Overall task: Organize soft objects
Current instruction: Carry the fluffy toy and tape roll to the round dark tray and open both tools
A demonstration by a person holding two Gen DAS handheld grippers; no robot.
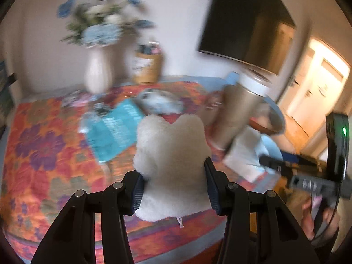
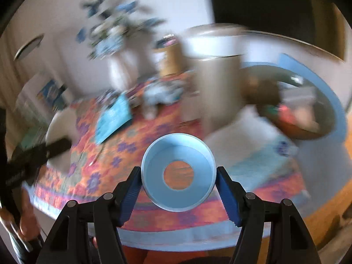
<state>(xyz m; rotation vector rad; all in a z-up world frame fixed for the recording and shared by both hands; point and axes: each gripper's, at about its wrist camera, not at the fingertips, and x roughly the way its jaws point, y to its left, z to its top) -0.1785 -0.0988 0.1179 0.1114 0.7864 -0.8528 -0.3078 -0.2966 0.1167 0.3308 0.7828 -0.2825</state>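
**Both loads carried above the crowded surface**

The surface (image 1: 39,154) under its floral cloth is cluttered; open room lies at the near edge. The left hand-held gripper (image 1: 173,189) squeezes a white plush toy (image 1: 171,160); ease it low before releasing. The right hand-held gripper (image 2: 178,184) clasps a blue ring-shaped cup (image 2: 178,171), well apart from the tall canister (image 2: 217,92)

Both views are smeared by motion blur, most heavily in the right wrist view; only the near foreground is rendered sharp. Warm, overexposed light is seen at the doorway (image 1: 316,92), where detail is washed out. The room is otherwise softly lit. Straight lines are bowed by fisheye distortion, and the corners are vignetted black.
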